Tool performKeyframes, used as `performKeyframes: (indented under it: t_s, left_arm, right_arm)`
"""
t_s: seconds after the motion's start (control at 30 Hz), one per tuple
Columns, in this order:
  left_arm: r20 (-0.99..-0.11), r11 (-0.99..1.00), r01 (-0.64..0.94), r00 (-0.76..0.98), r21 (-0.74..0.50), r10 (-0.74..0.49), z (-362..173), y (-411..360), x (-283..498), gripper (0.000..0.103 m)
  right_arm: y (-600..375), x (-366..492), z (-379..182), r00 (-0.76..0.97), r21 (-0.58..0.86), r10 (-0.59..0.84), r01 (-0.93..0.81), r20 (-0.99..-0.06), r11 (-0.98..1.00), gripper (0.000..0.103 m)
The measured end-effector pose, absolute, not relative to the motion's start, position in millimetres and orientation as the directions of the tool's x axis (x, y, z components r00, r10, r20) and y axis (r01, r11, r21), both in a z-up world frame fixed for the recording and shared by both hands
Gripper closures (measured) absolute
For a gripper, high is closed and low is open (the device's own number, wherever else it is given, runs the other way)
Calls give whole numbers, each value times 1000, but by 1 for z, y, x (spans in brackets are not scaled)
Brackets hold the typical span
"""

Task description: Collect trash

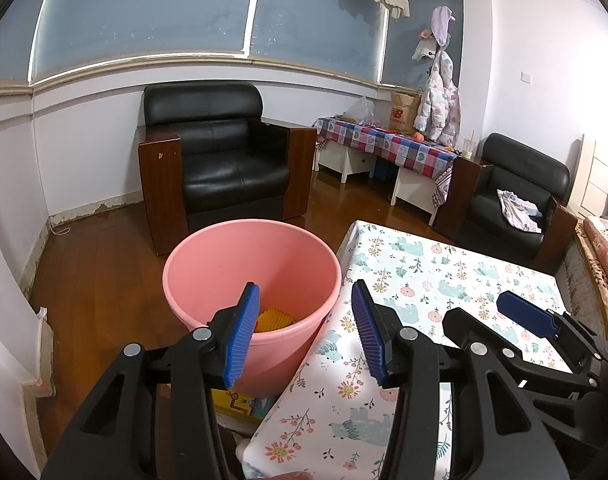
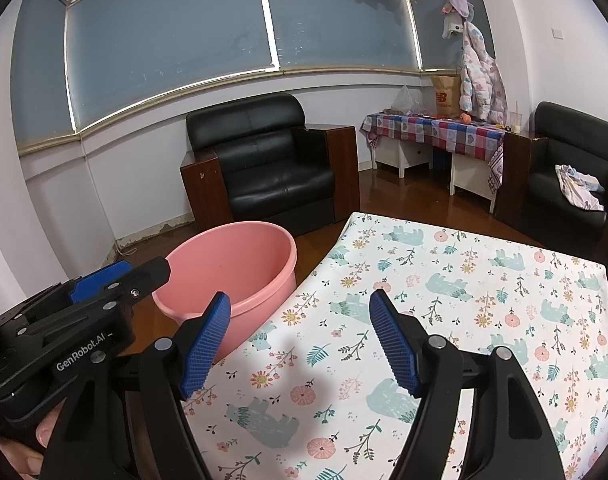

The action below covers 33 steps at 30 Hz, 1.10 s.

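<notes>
Left wrist view: yellow studded piece lodged in pink bucket; beside it, no trash seen on floral tablecloth; left gripper and right gripper held agape, empty.

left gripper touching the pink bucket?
Apart. The left wrist view shows the left gripper open in the air above the pink bucket, nothing between its pads.

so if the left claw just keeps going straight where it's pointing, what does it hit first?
Probably the round pink plastic bucket: the open left claw points down past its near rim, beside the edge of the table with the floral bear-print cloth. Nothing lies between. Depth is unclear, so it could clip the table edge instead.
</notes>
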<state>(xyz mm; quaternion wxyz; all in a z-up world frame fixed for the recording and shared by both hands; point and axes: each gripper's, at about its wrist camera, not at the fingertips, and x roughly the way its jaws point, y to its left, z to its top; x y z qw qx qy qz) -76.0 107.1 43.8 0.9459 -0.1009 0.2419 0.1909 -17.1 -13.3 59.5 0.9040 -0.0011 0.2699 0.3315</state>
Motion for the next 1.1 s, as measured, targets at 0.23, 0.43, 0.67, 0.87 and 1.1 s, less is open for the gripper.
performKeyframes:
  t_s: [0.23,0.43,0.67,0.87,1.1]
  left_arm:
    - [-496,908,-408,810,-95,313,45,104,-76,54]
    - [-499,908,-408,808,-91,313,45,106,-76,54]
    - [-498,911,-404,809,-84,313,44,104,-75,54]
    - [-486,914,-402,811,-58,326,43,101,-75,54]
    - [-479,914,-401,813,-52,330,44,97,-75,54]
  right_arm:
    - [-13,-17,60,635,176,598,-600,-489,780,32]
    - [-16,-19,59,635,177,598,-599,-489,781,32]
    - [-26,-21,56,645,173,597,-597,-478,783,32]
    - [-29,-37,63,706,123,574,-581,-415,804,32]
    - [-45,-56,71,772,68,535,-548,-342,834,29]
